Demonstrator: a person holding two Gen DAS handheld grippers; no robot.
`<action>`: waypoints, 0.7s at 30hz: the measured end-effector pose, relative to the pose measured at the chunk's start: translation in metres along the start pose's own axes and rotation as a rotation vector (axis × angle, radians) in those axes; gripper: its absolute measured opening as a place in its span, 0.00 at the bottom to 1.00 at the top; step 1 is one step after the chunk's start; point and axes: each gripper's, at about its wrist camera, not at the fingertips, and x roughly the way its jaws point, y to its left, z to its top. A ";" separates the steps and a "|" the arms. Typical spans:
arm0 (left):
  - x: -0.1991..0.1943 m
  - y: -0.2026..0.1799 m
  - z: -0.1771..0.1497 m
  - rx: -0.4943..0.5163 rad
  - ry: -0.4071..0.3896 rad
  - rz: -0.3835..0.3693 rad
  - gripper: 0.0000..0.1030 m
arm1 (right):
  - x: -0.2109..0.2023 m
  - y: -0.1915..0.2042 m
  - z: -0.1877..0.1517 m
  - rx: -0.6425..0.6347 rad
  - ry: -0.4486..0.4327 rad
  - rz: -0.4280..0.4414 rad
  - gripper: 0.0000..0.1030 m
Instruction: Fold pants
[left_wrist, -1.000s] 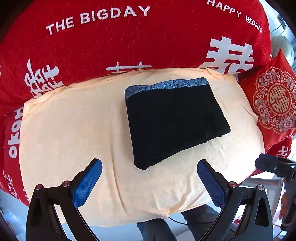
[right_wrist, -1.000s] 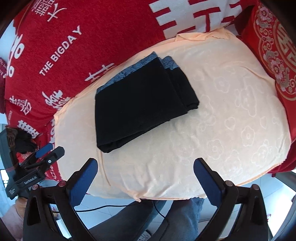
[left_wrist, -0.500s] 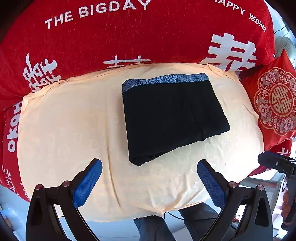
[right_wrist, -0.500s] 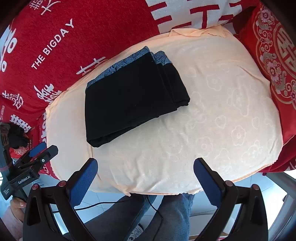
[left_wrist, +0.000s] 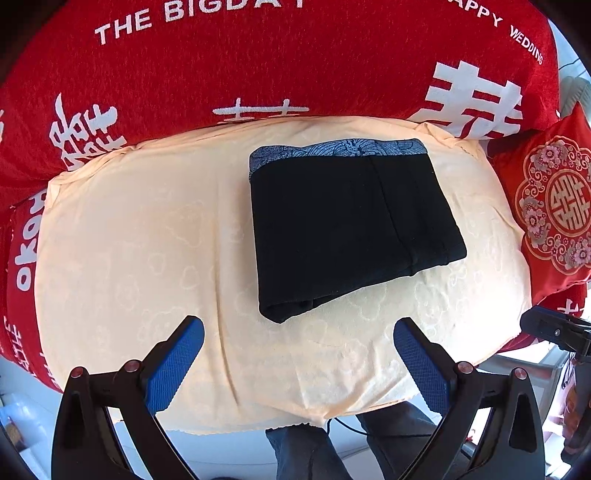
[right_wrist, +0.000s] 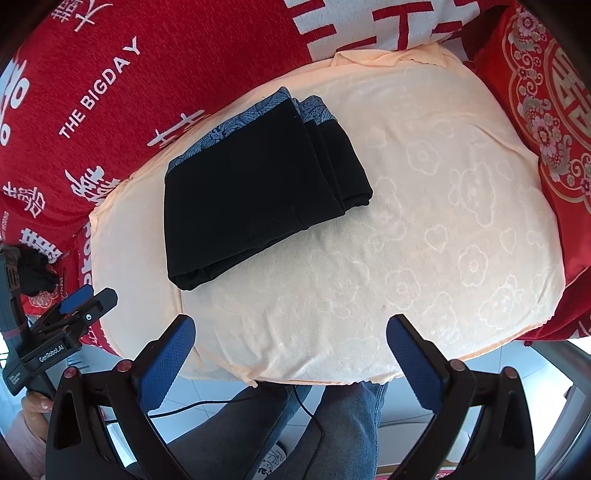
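The black pants (left_wrist: 347, 225) lie folded into a compact rectangle on the peach cloth (left_wrist: 147, 240), with a blue patterned waistband along the far edge. They also show in the right wrist view (right_wrist: 258, 184) at upper left. My left gripper (left_wrist: 297, 354) is open and empty, held back near the cloth's front edge, apart from the pants. My right gripper (right_wrist: 290, 350) is open and empty, also near the front edge. The left gripper also shows at the left edge of the right wrist view (right_wrist: 83, 304).
A red blanket (left_wrist: 258, 66) with white lettering covers the surface behind the cloth. A red embroidered cushion (left_wrist: 554, 199) stands at the right. The person's jeans-clad legs (right_wrist: 332, 424) and a black cable (right_wrist: 306, 406) are below the front edge.
Both grippers have drawn back and up from the cloth, so the folded pants look smaller and farther. The pants have not moved. Both grippers stay open.
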 end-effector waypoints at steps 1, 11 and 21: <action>0.000 0.000 0.000 0.001 -0.001 -0.001 1.00 | 0.000 0.000 0.000 0.000 0.001 0.001 1.00; -0.003 -0.004 0.003 0.014 -0.008 -0.001 1.00 | -0.001 0.001 0.002 -0.007 -0.002 0.002 1.00; -0.003 -0.006 0.005 0.018 -0.010 0.001 1.00 | 0.000 0.002 0.003 -0.008 0.001 0.009 1.00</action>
